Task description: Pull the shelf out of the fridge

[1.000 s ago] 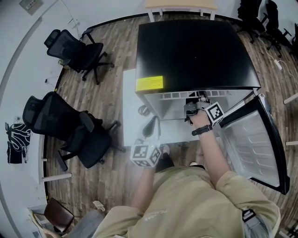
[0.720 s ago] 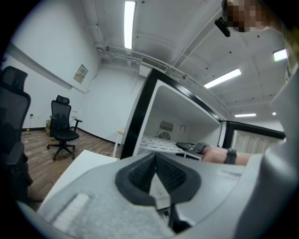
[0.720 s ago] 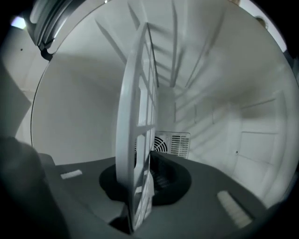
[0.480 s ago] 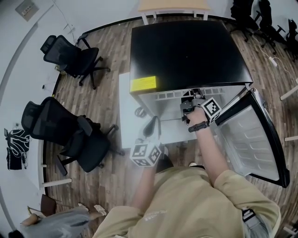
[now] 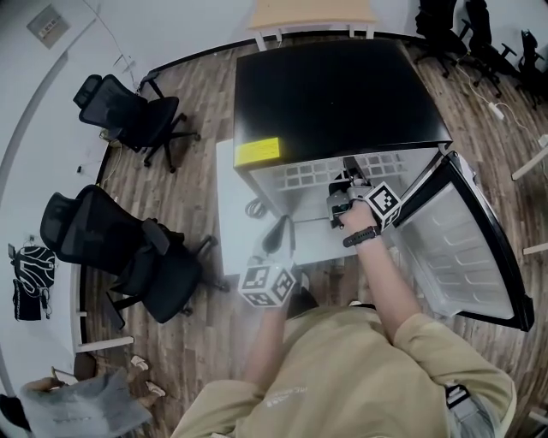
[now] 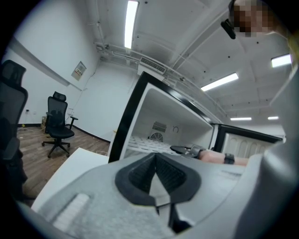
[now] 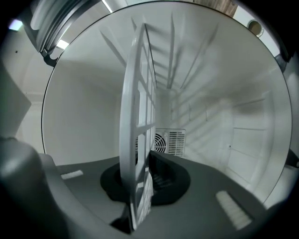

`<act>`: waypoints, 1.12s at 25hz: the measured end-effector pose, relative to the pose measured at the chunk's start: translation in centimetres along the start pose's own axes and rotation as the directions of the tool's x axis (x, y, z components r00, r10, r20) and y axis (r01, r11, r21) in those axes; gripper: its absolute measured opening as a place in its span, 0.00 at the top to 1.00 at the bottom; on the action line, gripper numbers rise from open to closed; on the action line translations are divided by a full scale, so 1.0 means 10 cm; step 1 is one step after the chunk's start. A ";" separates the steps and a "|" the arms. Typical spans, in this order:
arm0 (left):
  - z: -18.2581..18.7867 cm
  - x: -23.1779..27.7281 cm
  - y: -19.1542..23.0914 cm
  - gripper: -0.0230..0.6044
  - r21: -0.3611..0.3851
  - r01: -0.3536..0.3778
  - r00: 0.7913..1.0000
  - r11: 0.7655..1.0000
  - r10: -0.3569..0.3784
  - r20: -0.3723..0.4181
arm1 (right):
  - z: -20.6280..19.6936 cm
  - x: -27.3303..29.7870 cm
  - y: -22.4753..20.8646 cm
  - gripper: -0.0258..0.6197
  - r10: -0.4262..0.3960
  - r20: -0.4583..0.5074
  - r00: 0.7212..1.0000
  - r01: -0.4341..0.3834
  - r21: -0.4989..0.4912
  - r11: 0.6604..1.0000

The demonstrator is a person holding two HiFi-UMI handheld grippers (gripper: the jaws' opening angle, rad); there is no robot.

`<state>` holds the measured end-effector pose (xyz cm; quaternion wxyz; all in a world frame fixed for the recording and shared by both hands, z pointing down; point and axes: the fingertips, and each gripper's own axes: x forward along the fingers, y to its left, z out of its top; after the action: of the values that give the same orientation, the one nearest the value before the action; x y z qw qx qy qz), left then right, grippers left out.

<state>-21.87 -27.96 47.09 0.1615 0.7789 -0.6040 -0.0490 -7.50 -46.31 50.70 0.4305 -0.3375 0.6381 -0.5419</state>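
Observation:
The black fridge (image 5: 334, 94) stands with its door (image 5: 454, 248) swung open to the right. Its white grid shelf (image 5: 312, 178) shows just past the top's front edge. My right gripper (image 5: 338, 198) reaches into the opening; its jaws have just been closing and now pinch the shelf's front rim. In the right gripper view the shelf (image 7: 135, 135) runs edge-on between the pads of the right gripper (image 7: 140, 186). My left gripper (image 5: 278, 233) hangs shut and empty in front of the fridge. The left gripper (image 6: 156, 179) faces the open fridge (image 6: 140, 107).
Two black office chairs (image 5: 128, 107) (image 5: 120, 244) stand on the wood floor to the left. A white board (image 5: 229, 214) lies along the fridge's left side. A light wooden table (image 5: 312, 13) is behind the fridge. A person in grey (image 5: 77, 406) crouches at lower left.
More of the shelf's grid shows past the fridge's front edge than before. My right gripper stays at the shelf's front. The person at lower left has come further into view.

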 end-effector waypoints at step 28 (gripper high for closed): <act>0.13 -0.61 -0.45 0.96 -0.013 -0.062 0.988 0.998 0.063 0.142 | -0.22 -1.11 0.19 0.91 -0.011 -0.147 0.989 0.007 -0.030 1.000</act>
<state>-19.68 -21.39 43.76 0.1226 0.7535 -0.6378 -0.1019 -4.99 -35.12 50.98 0.3749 -0.3057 0.6744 -0.5578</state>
